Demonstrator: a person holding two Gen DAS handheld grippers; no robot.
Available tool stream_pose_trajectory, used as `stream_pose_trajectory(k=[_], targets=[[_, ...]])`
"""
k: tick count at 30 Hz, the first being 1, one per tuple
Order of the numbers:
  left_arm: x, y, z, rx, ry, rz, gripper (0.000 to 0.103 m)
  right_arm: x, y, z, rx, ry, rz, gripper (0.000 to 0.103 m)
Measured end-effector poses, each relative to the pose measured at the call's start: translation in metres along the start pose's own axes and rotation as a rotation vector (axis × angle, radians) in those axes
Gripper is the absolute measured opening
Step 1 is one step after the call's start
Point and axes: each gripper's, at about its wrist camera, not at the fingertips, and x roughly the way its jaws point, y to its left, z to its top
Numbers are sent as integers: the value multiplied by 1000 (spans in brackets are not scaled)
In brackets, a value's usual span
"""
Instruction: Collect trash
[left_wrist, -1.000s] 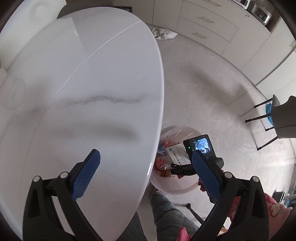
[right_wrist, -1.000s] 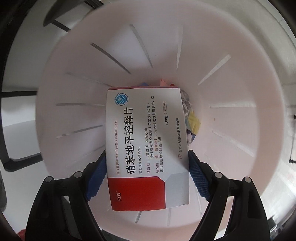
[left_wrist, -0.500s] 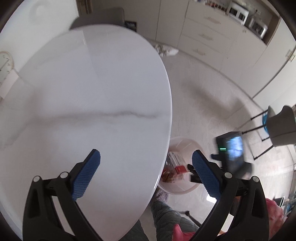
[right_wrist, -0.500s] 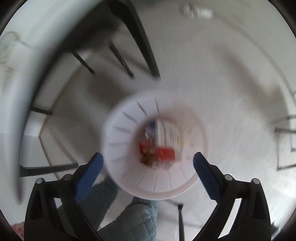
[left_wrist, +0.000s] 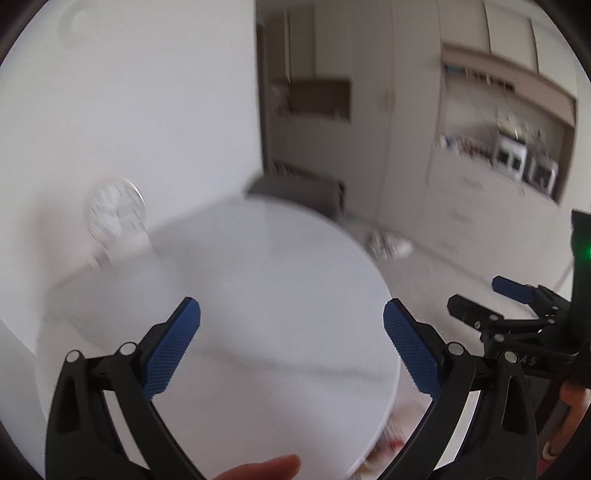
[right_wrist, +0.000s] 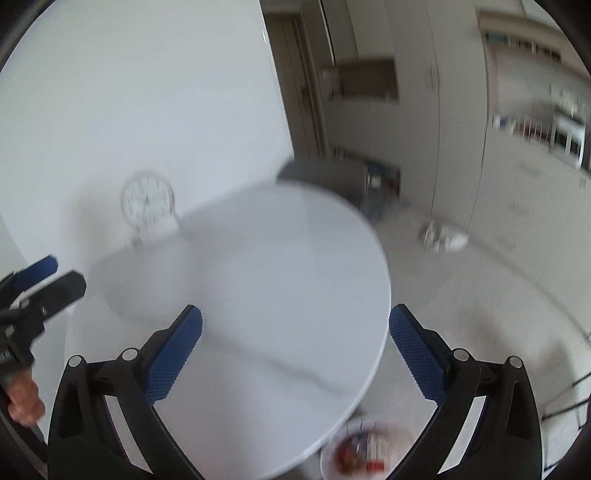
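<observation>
Both views are blurred by motion. My left gripper (left_wrist: 291, 343) is open above the white marble table (left_wrist: 258, 288), nothing between its blue pads. My right gripper (right_wrist: 295, 349) is open and empty too, over the table's right edge (right_wrist: 369, 373). The white trash basket (right_wrist: 364, 448) stands on the floor below that edge, with red and white litter inside; the medicine box in it is too blurred to pick out. In the left wrist view the right gripper (left_wrist: 513, 295) shows at the far right. The left gripper (right_wrist: 37, 277) shows at the left edge of the right wrist view.
A round clock (right_wrist: 147, 201) stands at the table's far side against the white wall. A dark chair back (right_wrist: 325, 173) rises behind the table. A crumpled bag (right_wrist: 441, 236) lies on the floor near the beige cabinets (right_wrist: 517, 177). A fingertip (left_wrist: 262, 469) shows at the bottom.
The right gripper let the medicine box drop into the basket, opened wide and rose from the basket to above the table. The left gripper also rose and tilted up, bringing wall and clock into view.
</observation>
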Motion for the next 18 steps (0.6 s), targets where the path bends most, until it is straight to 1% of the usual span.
stream_pose_trajectory(k=[2,3,4,6,8,11,13,15,18], targets=[[-16,8,27,-19,-63,23,95,-19,16,35,-25,-71,14,100],[-22,7,34,-25,-88,32,95,-28,21,47,-28,-97,8,100],[-31,8,45,-34,-125,44,95,-41,28,64,-36,-147,3,100],[-51,15,57,-61,-180,78,95,-61,37,83,-57,-202,-7,100],[-63,17,71,-85,-219,93,95,-83,41,98,-75,-264,-19,100],[-77,23,83,-118,-241,105,95,-101,40,103,-68,-319,-50,101],[-82,20,86,-128,-252,120,95,-109,38,102,-52,-345,-79,101],[-86,15,86,-122,-261,134,95,-114,39,100,-49,-355,-100,101],[-83,7,89,-101,-253,150,95,-115,36,100,-61,-339,-106,101]])
